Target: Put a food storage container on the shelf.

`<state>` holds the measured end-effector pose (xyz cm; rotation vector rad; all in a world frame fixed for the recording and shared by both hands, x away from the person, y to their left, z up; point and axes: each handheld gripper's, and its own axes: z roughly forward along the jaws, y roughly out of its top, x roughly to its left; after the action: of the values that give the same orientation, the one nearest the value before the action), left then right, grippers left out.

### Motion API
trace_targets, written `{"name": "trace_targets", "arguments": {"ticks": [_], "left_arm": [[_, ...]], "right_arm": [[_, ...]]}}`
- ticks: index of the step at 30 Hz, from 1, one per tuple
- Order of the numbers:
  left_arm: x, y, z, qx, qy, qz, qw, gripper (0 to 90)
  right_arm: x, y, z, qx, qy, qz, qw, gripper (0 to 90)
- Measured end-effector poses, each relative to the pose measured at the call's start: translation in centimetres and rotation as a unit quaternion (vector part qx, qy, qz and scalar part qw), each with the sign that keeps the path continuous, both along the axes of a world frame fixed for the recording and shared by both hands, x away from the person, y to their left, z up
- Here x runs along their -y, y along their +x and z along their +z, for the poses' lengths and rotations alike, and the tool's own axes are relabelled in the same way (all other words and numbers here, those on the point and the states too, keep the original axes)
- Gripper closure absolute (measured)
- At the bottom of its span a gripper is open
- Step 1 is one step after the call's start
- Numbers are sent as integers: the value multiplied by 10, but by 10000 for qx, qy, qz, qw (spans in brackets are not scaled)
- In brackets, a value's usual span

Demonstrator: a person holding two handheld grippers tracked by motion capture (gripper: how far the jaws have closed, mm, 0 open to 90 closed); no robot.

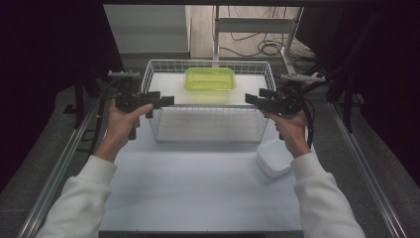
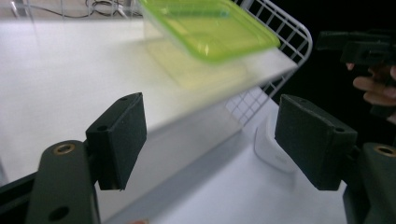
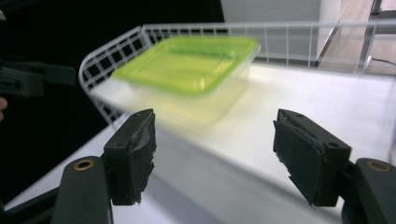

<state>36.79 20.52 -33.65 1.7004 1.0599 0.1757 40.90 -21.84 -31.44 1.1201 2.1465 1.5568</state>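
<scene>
a white table (image 1: pixel 198 198) on grey floor (image 1: pixel 346 148), dark curtains (image 1: pixel 49 49) at both sides, cables (image 1: pixel 257 47) on wooden floor (image 1: pixel 203 29) behind.

Both arms reach forward, the left gripper (image 1: pixel 166 100) and right gripper (image 1: pixel 252 99) pointing inward, fingers spread apart and empty.

White tub (image 1: pixel 274 157) beside wire basket (image 1: pixel 157 124)

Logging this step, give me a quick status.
Left gripper and right gripper open, empty. Green-lidded container sits in wire basket. White container outside basket, near right hand.
</scene>
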Motion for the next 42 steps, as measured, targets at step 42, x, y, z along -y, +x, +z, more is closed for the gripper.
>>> {"name": "trace_targets", "arguments": {"ticks": [42], "left_arm": [[11, -80, -135, -991, 1013, -112, 9899, 230]], "right_arm": [[38, -86, -127, -1276, -990, 334, 9863, 309]]}}
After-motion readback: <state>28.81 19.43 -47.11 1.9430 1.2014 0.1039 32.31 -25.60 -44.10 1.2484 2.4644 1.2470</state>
